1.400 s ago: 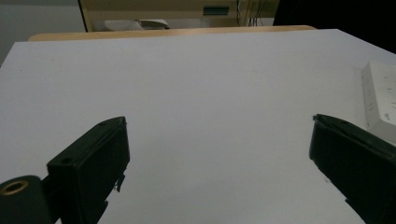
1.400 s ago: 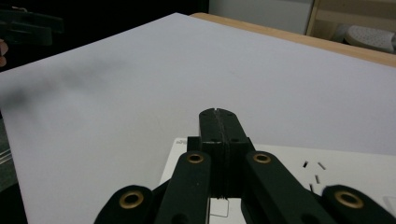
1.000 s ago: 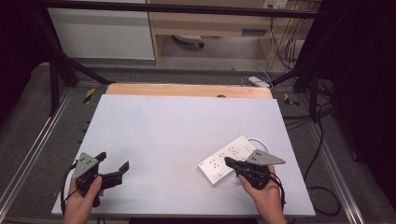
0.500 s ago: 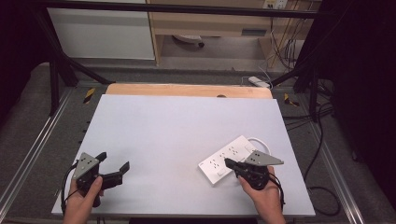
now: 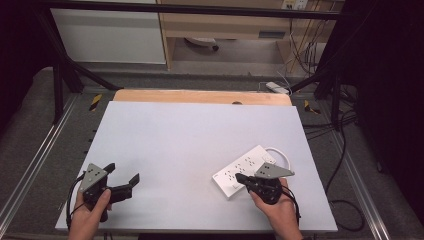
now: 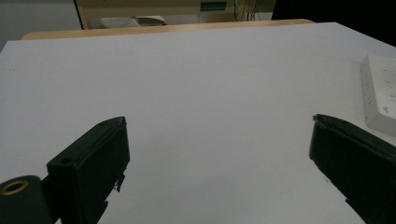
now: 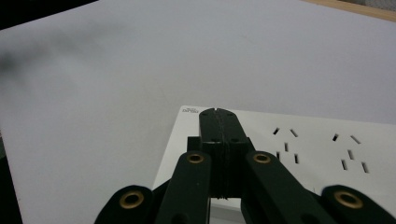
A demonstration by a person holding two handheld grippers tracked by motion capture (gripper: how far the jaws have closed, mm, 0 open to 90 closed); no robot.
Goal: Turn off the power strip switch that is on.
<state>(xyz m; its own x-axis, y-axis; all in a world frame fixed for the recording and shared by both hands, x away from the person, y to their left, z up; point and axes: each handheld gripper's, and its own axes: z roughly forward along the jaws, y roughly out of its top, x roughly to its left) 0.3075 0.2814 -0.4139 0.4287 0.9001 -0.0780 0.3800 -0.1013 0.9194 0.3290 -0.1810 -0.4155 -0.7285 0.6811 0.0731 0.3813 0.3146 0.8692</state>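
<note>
High view: white power strip lies flat on the pale surface, right of centre and toward the near edge, set at a slant. Its white cord loops off the far right end. Right tongs sit over the strip's near-left end, jaws pressed together with nothing between them; whether the tips touch the strip cannot be told. Right hand grips the tool from below, grey plate on top. Left tongs are at the near-left corner of the surface, well apart from the strip, jaws spread wide, nothing in them. Left hand holds the body, cable trailing off the edge.

Right gripper view: tongs closed tight, tips above the strip near its short end, socket slots off to the right.

Left gripper view: tongs gaping, bare surface between the jaws, strip at the right edge just beyond one jaw, not touching.

Wooden strip edges the far side of the surface.
</note>
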